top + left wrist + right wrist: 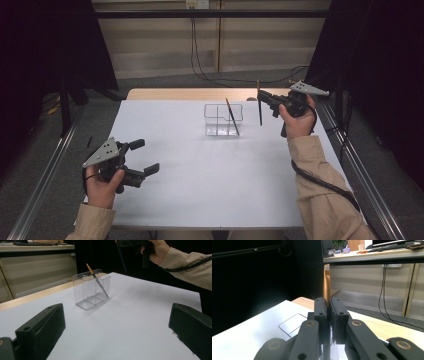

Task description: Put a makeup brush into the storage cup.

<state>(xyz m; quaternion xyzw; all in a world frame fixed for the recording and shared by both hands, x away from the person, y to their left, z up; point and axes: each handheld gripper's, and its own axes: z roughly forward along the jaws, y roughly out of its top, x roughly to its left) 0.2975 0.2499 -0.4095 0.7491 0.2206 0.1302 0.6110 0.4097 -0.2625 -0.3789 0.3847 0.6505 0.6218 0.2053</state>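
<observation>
A clear divided plastic box (223, 120) stands at the middle of the white table (200, 185). One dark pencil (232, 116) leans inside it, its orange end up. My right gripper (261, 97) hovers just right of the box, shut on a second pencil (259, 105) that hangs upright. In the right gripper view the jaws (328, 312) clamp that pencil's orange end (326, 287) above the box (293, 325). My left gripper (146, 156) rests open and holds nothing at the near left. The left gripper view looks between its wide jaws (117, 332) at the box (91, 288) and leaning pencil (96, 280).
A wooden strip (190, 94) edges the table's far side. Metal rails (45, 175) run along both sides of the table. Cables (200, 70) lie on the floor beyond. Dark curtains hang at left and right.
</observation>
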